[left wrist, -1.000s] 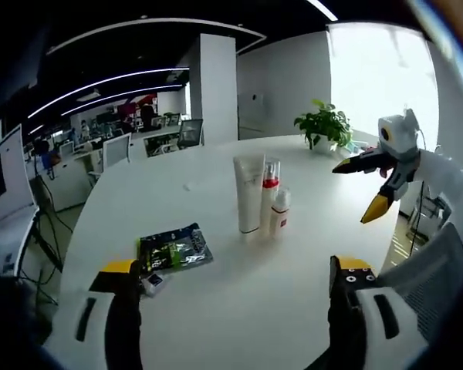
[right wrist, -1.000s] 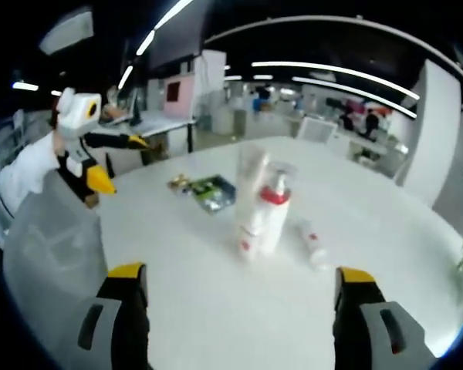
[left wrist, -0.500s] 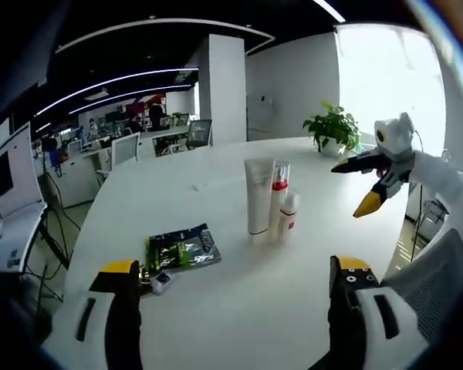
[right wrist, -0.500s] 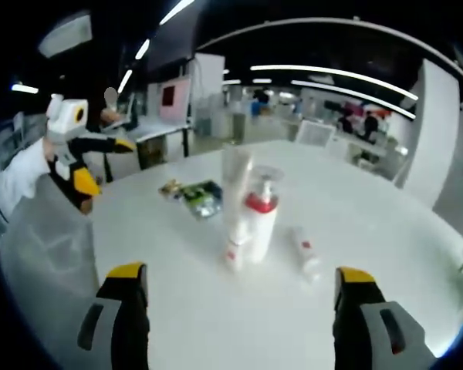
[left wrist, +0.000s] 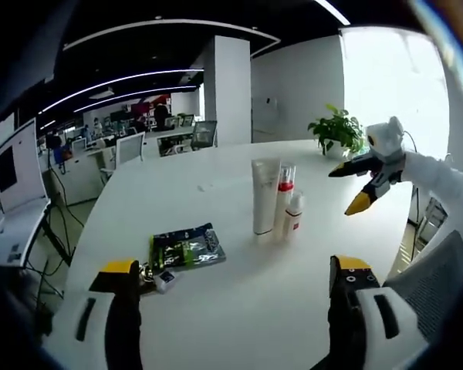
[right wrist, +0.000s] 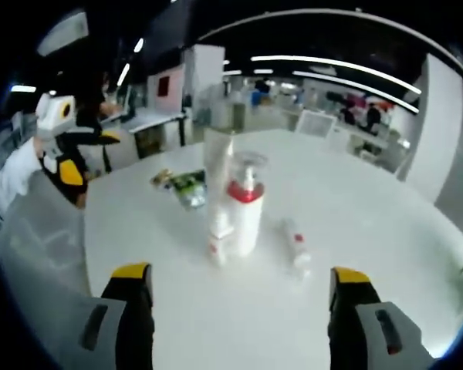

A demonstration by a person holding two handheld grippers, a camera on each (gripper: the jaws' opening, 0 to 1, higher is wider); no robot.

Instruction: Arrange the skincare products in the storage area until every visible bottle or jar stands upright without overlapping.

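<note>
Since the earlier frames the right gripper (right wrist: 239, 308) has been brought closer to the products, while the left gripper (left wrist: 235, 297) has hardly shifted. On the white counter (left wrist: 239, 308) a tall tube (left wrist: 263, 196), a red-collared pump bottle (left wrist: 284, 202) and a small bottle (left wrist: 295, 213) are seen upright, close together. Another small bottle (right wrist: 296, 248) appears to lie flat just beside them, so that one is judged left to stand. A dark packet (left wrist: 187, 247) lies apart. No container is seen. Both grippers' fingers are spread, with nothing held.
</note>
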